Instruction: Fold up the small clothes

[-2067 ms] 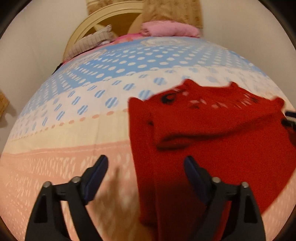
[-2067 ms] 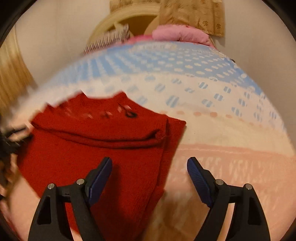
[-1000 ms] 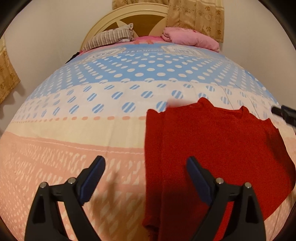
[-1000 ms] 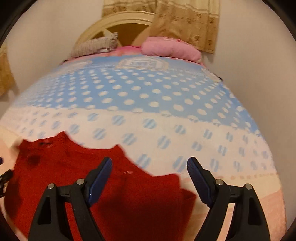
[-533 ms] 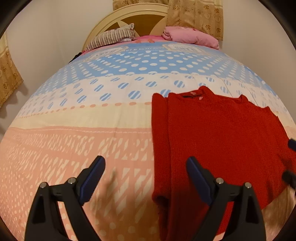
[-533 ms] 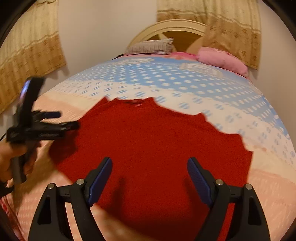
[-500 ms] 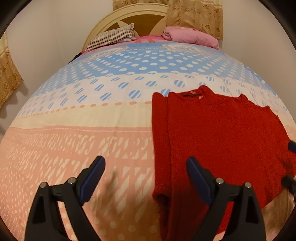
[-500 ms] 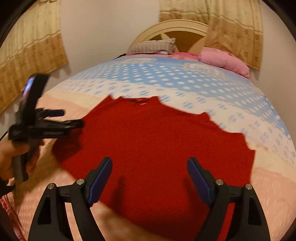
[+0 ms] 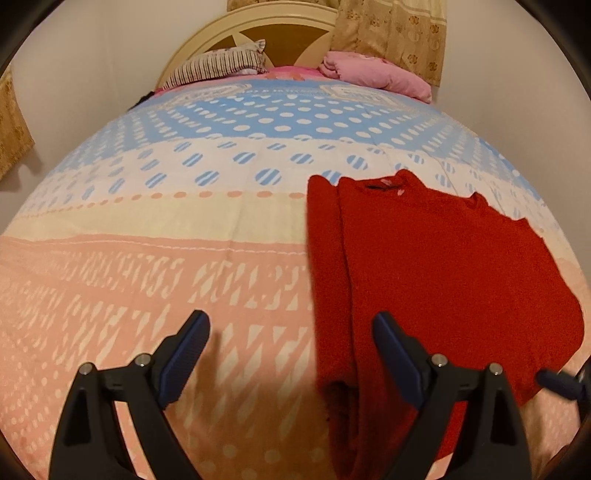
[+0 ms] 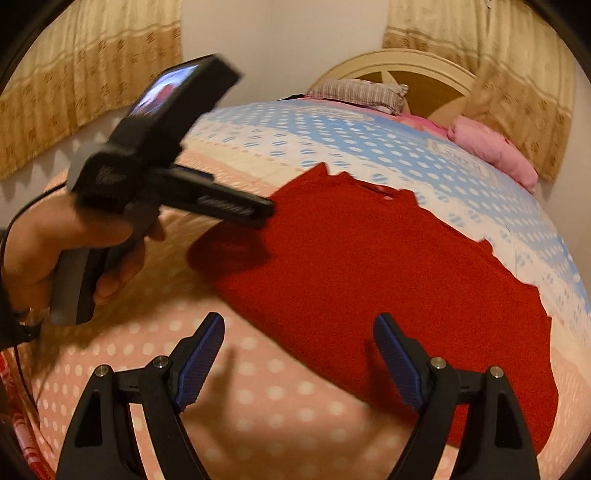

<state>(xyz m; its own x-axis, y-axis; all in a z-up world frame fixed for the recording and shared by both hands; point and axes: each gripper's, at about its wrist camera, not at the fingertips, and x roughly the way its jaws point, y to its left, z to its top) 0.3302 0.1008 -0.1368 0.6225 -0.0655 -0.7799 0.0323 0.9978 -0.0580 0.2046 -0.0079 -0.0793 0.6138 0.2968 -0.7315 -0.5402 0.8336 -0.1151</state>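
Note:
A small red knitted sweater [image 9: 436,273] lies flat on the bed, back side up, with one sleeve folded in along its left edge. It also shows in the right wrist view [image 10: 388,266]. My left gripper [image 9: 291,354] is open and empty, hovering above the sweater's near left corner. My right gripper [image 10: 299,354] is open and empty above the sweater's near edge. The left gripper's body, held in a hand, shows in the right wrist view [image 10: 155,162] above the sweater's left side.
The bed cover [image 9: 147,258] is pink, cream and blue with dots. A striped pillow [image 9: 218,66] and a pink bundle [image 9: 373,74] lie by the headboard [image 9: 280,26]. Curtains [image 10: 85,62] hang on the wall.
The sweater was flipped and laid flat, then both grippers let go and pulled back. The right gripper has swung round to the sweater's near side; the left has drawn back slightly.

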